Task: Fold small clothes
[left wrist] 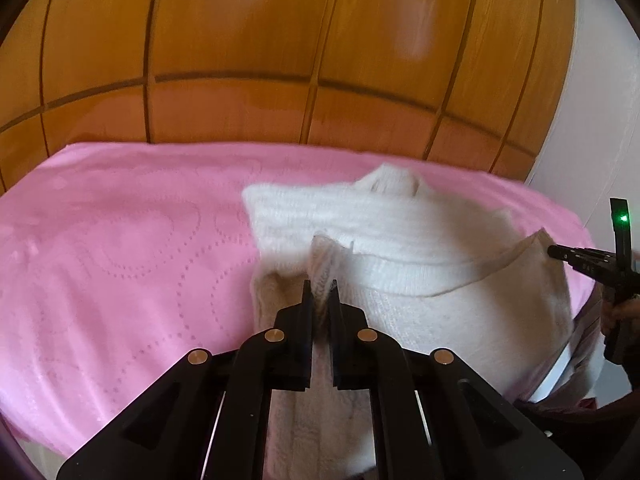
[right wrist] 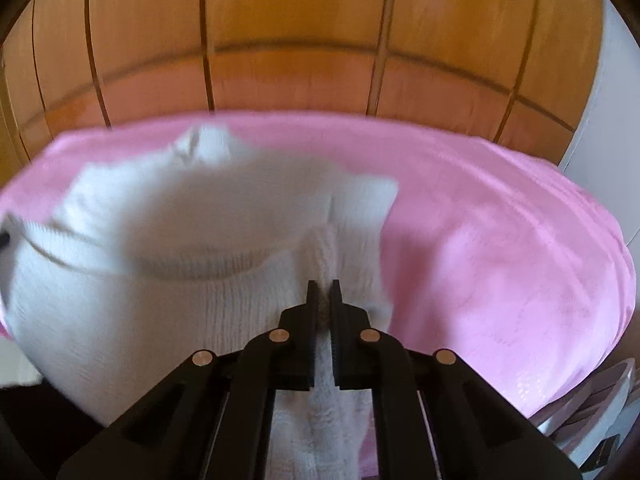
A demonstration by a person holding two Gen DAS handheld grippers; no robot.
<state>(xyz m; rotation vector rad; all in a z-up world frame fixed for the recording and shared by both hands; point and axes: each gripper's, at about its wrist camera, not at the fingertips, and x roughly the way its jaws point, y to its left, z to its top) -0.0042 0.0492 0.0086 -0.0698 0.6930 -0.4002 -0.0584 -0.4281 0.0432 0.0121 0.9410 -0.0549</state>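
A wooden panelled wall (left wrist: 248,40) rises behind the pink blanket (left wrist: 120,240). On it lies the white knitted sweater (left wrist: 400,216), its near hem lifted. The left gripper (left wrist: 321,294) and right gripper (right wrist: 324,294) each pinch that hem between nearly closed fingers.

A white knitted sweater (left wrist: 420,240) was spread, partly folded, across a pink cover (left wrist: 120,240); its near hem was pinched up at 2 corners.
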